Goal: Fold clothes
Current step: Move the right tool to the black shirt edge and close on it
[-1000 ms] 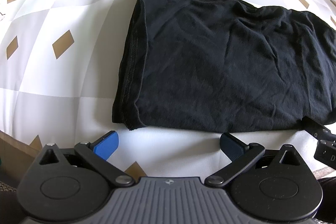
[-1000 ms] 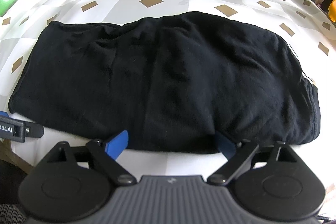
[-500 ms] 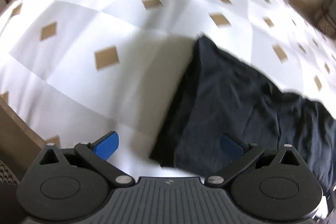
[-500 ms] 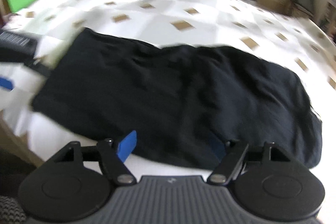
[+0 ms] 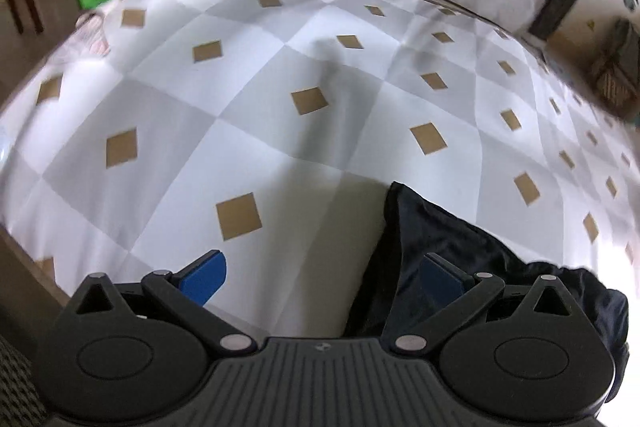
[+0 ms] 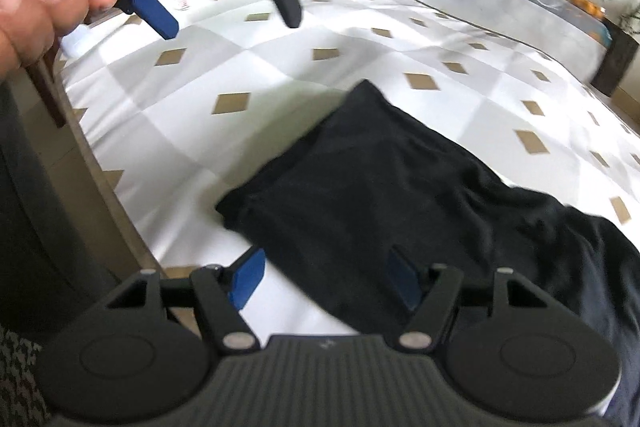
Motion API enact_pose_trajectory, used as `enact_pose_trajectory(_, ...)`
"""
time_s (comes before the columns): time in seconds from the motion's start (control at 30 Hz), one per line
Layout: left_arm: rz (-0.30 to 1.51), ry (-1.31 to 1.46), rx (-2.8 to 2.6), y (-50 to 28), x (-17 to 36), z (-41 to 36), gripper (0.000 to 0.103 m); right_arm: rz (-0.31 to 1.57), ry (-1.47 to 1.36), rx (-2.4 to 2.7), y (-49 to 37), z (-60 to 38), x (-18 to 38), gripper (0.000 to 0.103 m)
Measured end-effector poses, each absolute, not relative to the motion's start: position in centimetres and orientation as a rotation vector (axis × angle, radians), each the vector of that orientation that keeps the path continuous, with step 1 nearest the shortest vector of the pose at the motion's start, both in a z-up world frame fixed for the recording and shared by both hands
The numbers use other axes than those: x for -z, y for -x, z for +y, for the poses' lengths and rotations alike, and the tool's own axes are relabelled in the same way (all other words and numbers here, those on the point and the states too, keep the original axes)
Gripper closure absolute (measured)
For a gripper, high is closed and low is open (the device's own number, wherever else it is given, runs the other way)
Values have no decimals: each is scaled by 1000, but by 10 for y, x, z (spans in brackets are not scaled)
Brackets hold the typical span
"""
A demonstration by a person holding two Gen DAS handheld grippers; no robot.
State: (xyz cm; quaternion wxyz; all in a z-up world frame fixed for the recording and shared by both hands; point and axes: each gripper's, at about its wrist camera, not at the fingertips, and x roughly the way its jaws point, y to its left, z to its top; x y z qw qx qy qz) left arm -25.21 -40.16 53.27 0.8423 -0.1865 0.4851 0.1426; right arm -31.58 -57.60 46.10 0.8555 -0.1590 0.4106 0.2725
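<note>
The folded black garment (image 6: 400,195) lies near the surface (image 5: 280,115) edge; my right tool (image 6: 326,281), jaws closing and empty, hangs over its near hem, my left tool (image 5: 320,277) wide beside its corner: I should grip both layers squarely.
</note>
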Motion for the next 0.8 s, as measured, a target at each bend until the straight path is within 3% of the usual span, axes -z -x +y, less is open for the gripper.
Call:
enact_pose_trajectory(0.53, 1002, 548, -327, 251, -524, -382, 0, 888, 405, -644, 301, -521, -432, 39)
enact_pose_trajectory(0.67, 1015, 543, -322, 248, -521, -386, 0, 897, 358, -638, 297, -522, -431, 46)
enact_pose_trajectory(0.8, 1028, 546, -323, 247, -517, -389, 0, 914, 314, -631, 293, -523, -433, 70)
